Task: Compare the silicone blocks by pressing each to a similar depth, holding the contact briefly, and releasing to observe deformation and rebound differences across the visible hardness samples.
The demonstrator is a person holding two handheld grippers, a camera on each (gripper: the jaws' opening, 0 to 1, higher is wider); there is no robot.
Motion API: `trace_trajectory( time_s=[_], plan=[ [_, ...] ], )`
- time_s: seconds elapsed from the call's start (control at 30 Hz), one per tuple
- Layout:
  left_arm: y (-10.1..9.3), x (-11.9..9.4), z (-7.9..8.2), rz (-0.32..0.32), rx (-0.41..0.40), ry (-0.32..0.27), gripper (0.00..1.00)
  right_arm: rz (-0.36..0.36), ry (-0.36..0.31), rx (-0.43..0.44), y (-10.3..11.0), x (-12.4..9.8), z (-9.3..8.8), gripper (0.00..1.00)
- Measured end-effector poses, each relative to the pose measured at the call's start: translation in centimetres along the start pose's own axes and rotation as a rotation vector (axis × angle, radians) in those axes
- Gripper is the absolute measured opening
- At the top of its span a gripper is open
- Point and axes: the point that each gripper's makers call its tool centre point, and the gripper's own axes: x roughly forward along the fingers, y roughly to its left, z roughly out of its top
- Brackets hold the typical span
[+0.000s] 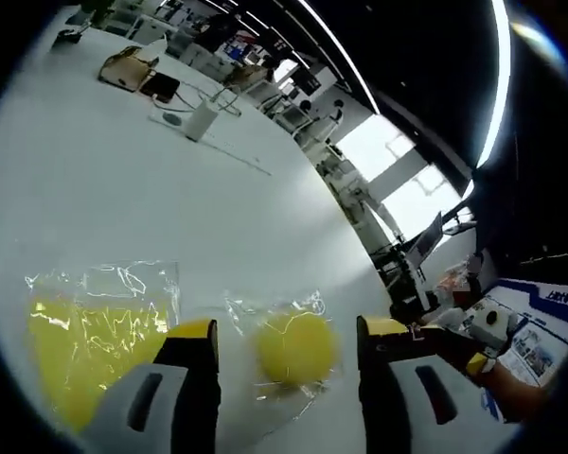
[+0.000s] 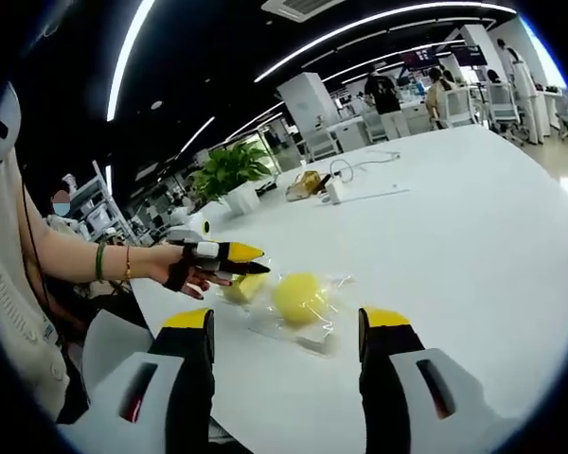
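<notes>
- Background: a large open office under strip ceiling lights, with a broad white table (image 1: 123,189) as the work surface; at its far end stood a white cylinder (image 1: 201,120) with a cable and a brown bag (image 1: 125,68).
- Left of the left gripper view: a flat yellow silicone block (image 1: 80,355) lay in a clear plastic bag, near the camera and partly behind the left jaw.
- Centre: a round yellow silicone block (image 1: 295,346), also in crinkled clear wrap, rested on the table between the jaws of the left gripper (image 1: 286,364), which stood spread apart and held nothing.
- Right gripper view: the same round block (image 2: 299,296) lay ahead of the right gripper (image 2: 286,345), whose jaws were likewise wide and empty; the left gripper (image 2: 229,255), held in a person's hand (image 2: 175,268), hovered just beside it over a second yellow piece (image 2: 241,287).
- Only this view showed the person's sleeve, a potted plant (image 2: 229,170) and people at the far desks.
- Handling, as judged: the blocks appeared light and soft, likely to dent and spring back; the slick wrap could slide on the table, so pressing straight down on the middle of each block seemed safest.
</notes>
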Motion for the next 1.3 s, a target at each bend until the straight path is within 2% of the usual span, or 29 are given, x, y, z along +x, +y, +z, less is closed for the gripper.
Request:
trace_trajectory(
  time_s=[0.23, 0.3, 0.4, 0.6, 0.7, 0.77, 0.83, 1.0, 1.17, 1.23, 1.3],
  plan=[
    [0.3, 1.8, -0.7, 0.009, -0.015, 0.052, 0.56, -0.014, -0.002, 0.013, -0.3, 0.0, -0.2, 0.57],
    [0.4, 2.2, -0.6, 0.015, -0.007, 0.057, 0.53, -0.016, -0.004, 0.015, -0.3, -0.1, -0.3, 0.57],
    [0.5, 2.7, -0.1, 0.016, -0.038, 0.048, 0.50, -0.018, -0.003, 0.021, -0.4, -0.2, -0.4, 0.57],
    [0.9, 3.8, -0.1, 0.038, -0.055, 0.058, 0.44, -0.022, -0.012, 0.028, -0.9, -0.4, -0.2, 0.56],
    [1.4, 4.1, -0.4, 0.065, -0.071, 0.073, 0.36, -0.020, -0.016, 0.032, -1.1, -0.4, -0.2, 0.56],
    [1.9, 4.2, -0.8, 0.097, -0.019, 0.099, 0.29, -0.016, -0.022, 0.030, -1.1, -0.5, -0.1, 0.55],
    [2.1, 4.3, -1.0, 0.101, -0.021, 0.107, 0.23, -0.017, -0.024, 0.032, -1.3, -0.5, -0.1, 0.55],
    [2.3, 4.6, -0.8, 0.098, -0.046, 0.096, 0.19, -0.018, -0.028, 0.040, -1.7, -0.6, -0.2, 0.54],
    [2.8, 4.9, -0.4, 0.100, -0.097, 0.077, 0.06, -0.015, -0.026, 0.043, -1.9, -0.5, -0.4, 0.54],
    [2.7, 5.0, -0.3, 0.092, -0.092, 0.073, 0.00, -0.014, -0.027, 0.044, -1.9, -0.5, -0.4, 0.54],
    [2.7, 5.1, -0.3, 0.103, -0.073, 0.075, 0.00, -0.011, -0.032, 0.048, -1.9, -0.5, -0.3, 0.55]
  ],
)
